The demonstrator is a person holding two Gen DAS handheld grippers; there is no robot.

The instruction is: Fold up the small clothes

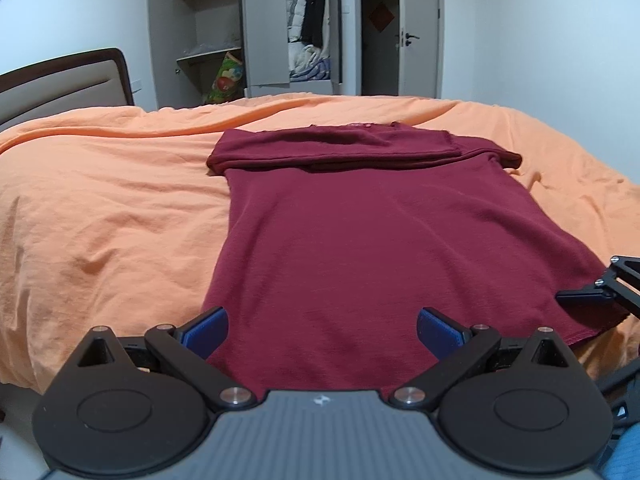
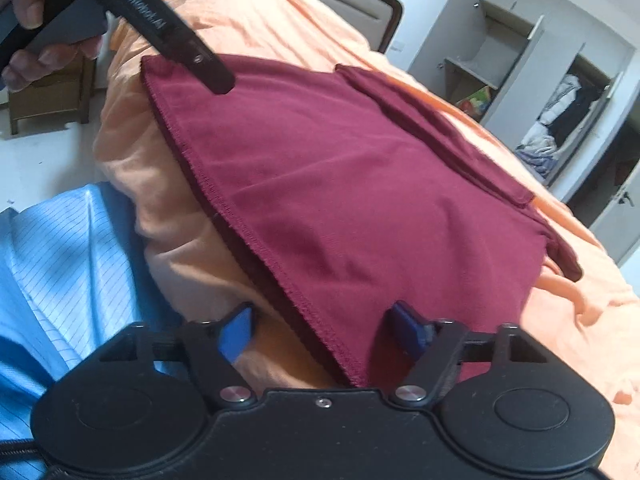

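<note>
We see one maroon shirt (image 1: 384, 240) lying flat on the orange bedspread (image 1: 100, 208) of the bed, sleeves folded in across its far end, its hem nearest us. In the left wrist view the left hand-held gripper (image 1: 322, 330) hovers at 6 o'clock over the shirt's near hem, its two blue fingers (image 1: 208, 330) spread wide with nothing between them; the shirt stretches away from it toward 12 o'clock. At 3 o'clock in that view the tip of the right hand-held gripper (image 1: 588, 292) pokes in just beside the shirt's right hem corner. In the right wrist view the right hand-held gripper (image 2: 324, 330) sits at 6 o'clock, tilted, its fingers open and straddling the hem corner: one blue pad over the bedspread, the other over the maroon cloth, neither pinching it. The left hand-held gripper's black finger comes in from 11 o'clock, its tip over the opposite hem corner, and a person's hand (image 2: 28, 28) grips the handle at 10 o'clock. A blue striped garment (image 2: 60, 264) on the person shows at 8 o'clock. We count one shirt, two hand-held grippers, and one visible hand.
</note>
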